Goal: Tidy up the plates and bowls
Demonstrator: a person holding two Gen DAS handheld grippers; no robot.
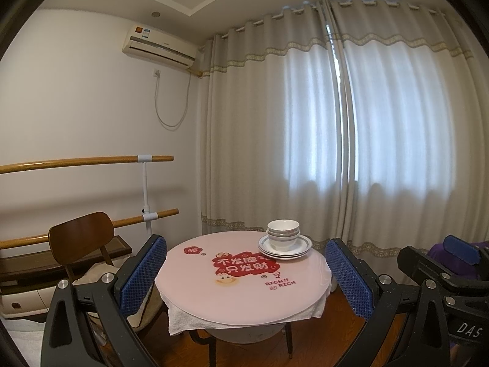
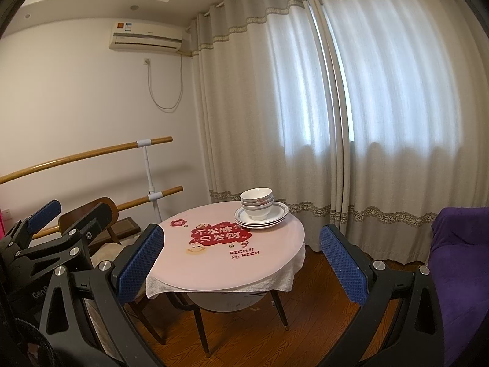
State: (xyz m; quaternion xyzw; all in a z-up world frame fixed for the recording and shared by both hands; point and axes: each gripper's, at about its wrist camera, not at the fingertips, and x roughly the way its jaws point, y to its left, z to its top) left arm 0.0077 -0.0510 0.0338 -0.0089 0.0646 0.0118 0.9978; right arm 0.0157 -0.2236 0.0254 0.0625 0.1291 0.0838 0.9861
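A stack of white bowls [image 1: 282,234] sits on a stack of white plates [image 1: 301,248] at the far right of a small round pink table [image 1: 244,299]. The same bowls [image 2: 256,203], plates [image 2: 278,214] and table [image 2: 220,272] show in the right wrist view. My left gripper [image 1: 244,278] is open and empty, held well back from the table. My right gripper [image 2: 243,263] is open and empty, also back from the table. The right gripper shows at the right edge of the left wrist view [image 1: 452,269], and the left gripper at the left edge of the right wrist view [image 2: 55,223].
A brown wooden chair [image 1: 81,235] stands left of the table. Wooden barre rails [image 1: 85,162] run along the left wall. Curtains [image 1: 336,137] hang behind the table. A purple-covered seat [image 2: 458,263] is on the right. The floor is wood.
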